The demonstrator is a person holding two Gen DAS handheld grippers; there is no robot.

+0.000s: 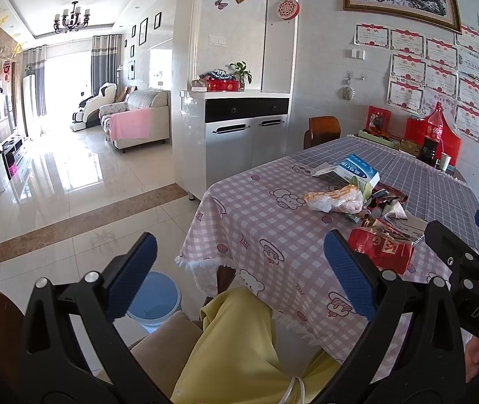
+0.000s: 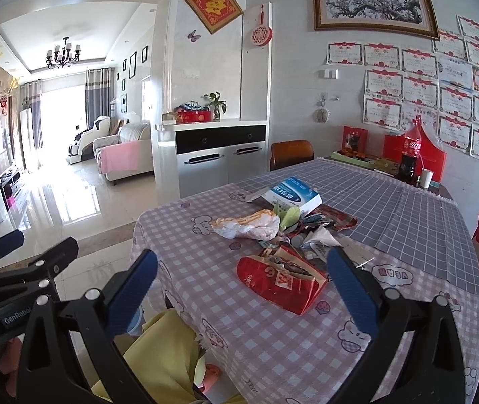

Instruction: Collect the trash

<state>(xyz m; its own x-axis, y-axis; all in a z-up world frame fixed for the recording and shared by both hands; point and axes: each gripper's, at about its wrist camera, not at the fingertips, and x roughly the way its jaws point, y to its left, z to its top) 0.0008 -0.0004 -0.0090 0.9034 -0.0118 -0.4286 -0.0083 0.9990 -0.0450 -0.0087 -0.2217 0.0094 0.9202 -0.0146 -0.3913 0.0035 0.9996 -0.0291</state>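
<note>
Checked tablecloth [image 2: 407, 222] carries red wrapper [image 2: 281, 281] near its front edge, long axis roughly 10-to-4 o'clock, lying at 12 o'clock between spread right gripper [image 2: 242, 289] fingers, nearer than spread, empty left gripper [image 1: 239, 274].

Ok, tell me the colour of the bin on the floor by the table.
Light blue. The bin shows best in the left wrist view, beside the table's corner.

I see a pink-and-white checked tablecloth [image 2: 273, 336] with cartoon bears on the tabletop, and a grey grid cloth [image 2: 407, 215] beyond it. The crumpled bag [image 2: 283, 282] is red, the box [image 2: 293, 195] blue and white. My fingers [image 2: 131, 289] carry blue pads on black frames. A pale blue bin [image 1: 158, 299] stands on the floor.
</note>
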